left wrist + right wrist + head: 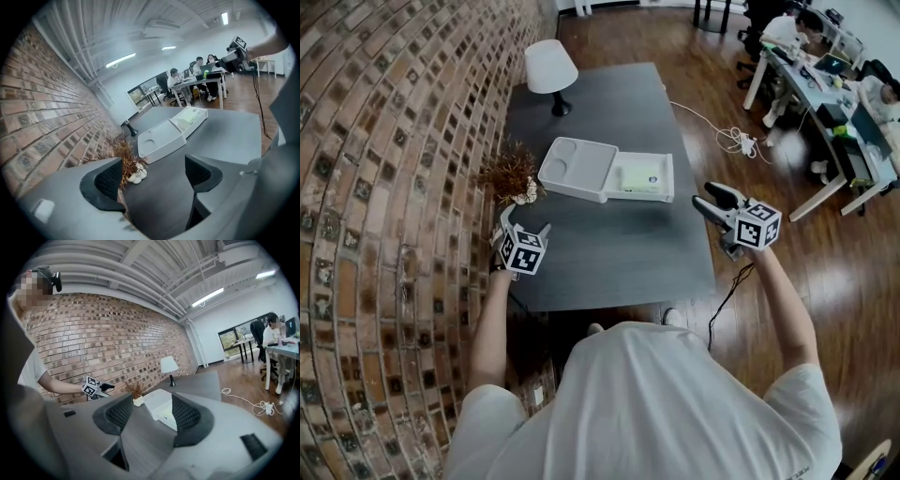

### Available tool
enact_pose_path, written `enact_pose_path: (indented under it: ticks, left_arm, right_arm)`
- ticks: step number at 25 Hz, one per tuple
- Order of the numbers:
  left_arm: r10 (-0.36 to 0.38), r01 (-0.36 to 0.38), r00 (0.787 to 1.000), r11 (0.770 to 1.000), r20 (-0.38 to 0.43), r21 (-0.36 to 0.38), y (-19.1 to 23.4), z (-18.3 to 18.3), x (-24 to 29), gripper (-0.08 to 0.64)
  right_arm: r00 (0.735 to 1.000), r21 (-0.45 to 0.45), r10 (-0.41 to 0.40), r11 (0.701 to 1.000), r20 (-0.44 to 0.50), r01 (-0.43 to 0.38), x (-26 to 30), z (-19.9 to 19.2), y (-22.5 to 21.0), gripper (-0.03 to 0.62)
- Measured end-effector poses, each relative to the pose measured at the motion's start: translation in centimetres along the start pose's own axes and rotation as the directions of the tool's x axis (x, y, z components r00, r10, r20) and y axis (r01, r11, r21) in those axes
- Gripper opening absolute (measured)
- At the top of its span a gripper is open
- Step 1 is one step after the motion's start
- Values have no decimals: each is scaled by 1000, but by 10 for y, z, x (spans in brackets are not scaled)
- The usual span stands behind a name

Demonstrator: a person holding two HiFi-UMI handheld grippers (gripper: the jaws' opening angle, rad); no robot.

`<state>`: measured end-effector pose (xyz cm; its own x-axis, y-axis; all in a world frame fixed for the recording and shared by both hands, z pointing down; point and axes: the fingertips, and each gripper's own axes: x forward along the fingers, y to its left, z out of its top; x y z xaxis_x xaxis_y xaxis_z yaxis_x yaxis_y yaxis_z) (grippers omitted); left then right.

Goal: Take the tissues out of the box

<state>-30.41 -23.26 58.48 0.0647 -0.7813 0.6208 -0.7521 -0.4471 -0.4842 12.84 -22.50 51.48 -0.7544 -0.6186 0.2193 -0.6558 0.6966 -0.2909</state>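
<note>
A white box (642, 175) lies open in the middle of the dark grey table (609, 253), its lid (577, 167) folded out to the left. A pale green pack of tissues (639, 178) lies inside the box. My left gripper (525, 222) hovers at the table's front left, open, nothing between its jaws; in the left gripper view the box (161, 138) and tissues (190, 117) lie well ahead of it. My right gripper (703, 197) hangs off the table's right edge, jaws shut on nothing, with the box (159, 404) ahead of it.
A white lamp (550, 67) stands at the table's far end. A dried plant (511, 173) sits by the brick wall, left of the lid. A cable and power strip (741, 141) lie on the wooden floor. People sit at desks (825, 66) at the back right.
</note>
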Motion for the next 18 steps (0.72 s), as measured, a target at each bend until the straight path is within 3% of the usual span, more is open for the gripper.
enact_pose_path:
  ticks: [10,18]
  left_arm:
    - [-145,158,983,981,111,-112,-21,14,8,440]
    - [-214,223,965,974,153,-46,-43,32,26,439]
  right_arm:
    - [996,-19,-84,996,-22,84,-32,-20,-20,258]
    - [988,-52,-152,987,-29,150,-55,-30,-33,258]
